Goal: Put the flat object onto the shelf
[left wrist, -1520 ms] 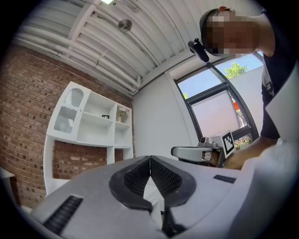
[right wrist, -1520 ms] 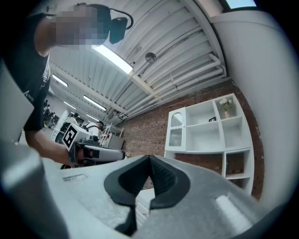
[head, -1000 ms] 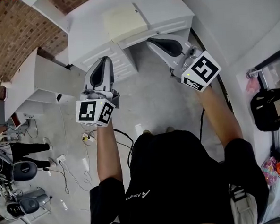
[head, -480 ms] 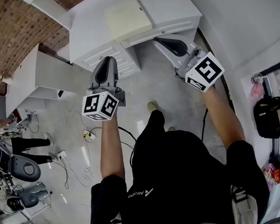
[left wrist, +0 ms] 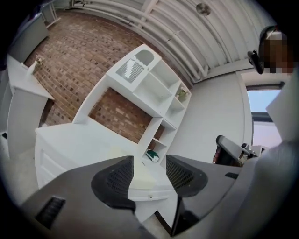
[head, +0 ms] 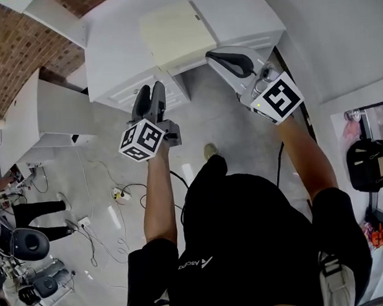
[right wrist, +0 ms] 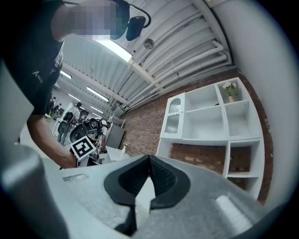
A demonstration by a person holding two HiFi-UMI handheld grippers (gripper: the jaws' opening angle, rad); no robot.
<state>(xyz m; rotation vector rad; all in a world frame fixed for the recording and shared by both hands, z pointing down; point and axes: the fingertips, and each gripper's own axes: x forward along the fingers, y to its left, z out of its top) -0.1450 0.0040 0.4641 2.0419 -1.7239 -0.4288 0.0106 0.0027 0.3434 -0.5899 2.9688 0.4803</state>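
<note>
Partly hidden behind the left gripper's [left wrist: 149, 173] opening, empty jaws, the flat object [head: 173, 32] lies on the white cabinet [head: 115, 63], long axis along its front edge. Right gripper [head: 219, 55] is pressed together, empty.

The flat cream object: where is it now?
Head view, top centre: the flat cream object lies on the white cabinet, just beyond the right gripper.
</note>
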